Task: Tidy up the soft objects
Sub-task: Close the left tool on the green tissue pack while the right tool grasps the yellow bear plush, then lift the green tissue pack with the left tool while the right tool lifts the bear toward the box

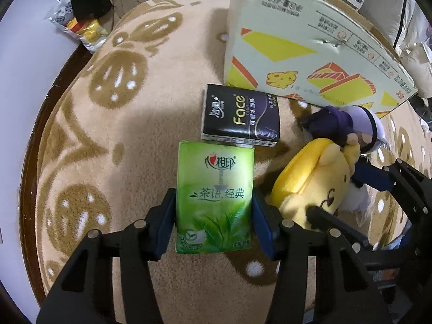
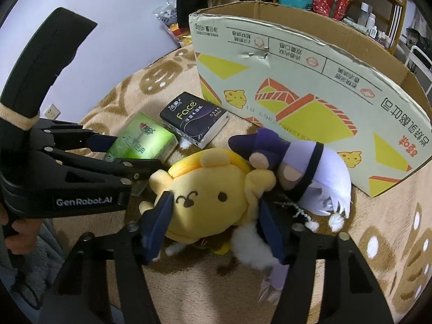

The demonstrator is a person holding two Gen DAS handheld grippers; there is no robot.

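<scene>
Both grippers down on a patterned blanket [image 1: 140, 124] spread over the tabletop, one soft thing apiece. Left gripper [image 1: 213, 212] straddling the green tissue pack [image 1: 214, 197], fingers [image 1: 166, 216] pinching its long sides, pads flat against the wrapper; a sideways grip that probably suits a slim, squashy pack and keeps the printed face up. Pack lying flat on the blanket, its far end touching the black tissue pack [image 1: 240, 116], which sits just in front of the cardboard box [image 1: 310, 54]. Right gripper [image 2: 213, 213] closed around the yellow plush [image 2: 208, 194], fingers [image 2: 159, 216] pressed into both cheeks so the stuffing bulges between them (a soft body needs a deep squeeze to be held at all). Plush face-up on the blanket, leaning against a purple doll [image 2: 297, 170] that rests against the box wall. Box open at the top and standing right behind everything, likely the place for the lot, hence both picks made close to it. Nothing lifted yet by the look of it: pack and plush both in contact with the blanket. Next step presumably a raise and a carry over the box rim, with the doll's loose fluff near the right fingers liable to snag.
</scene>
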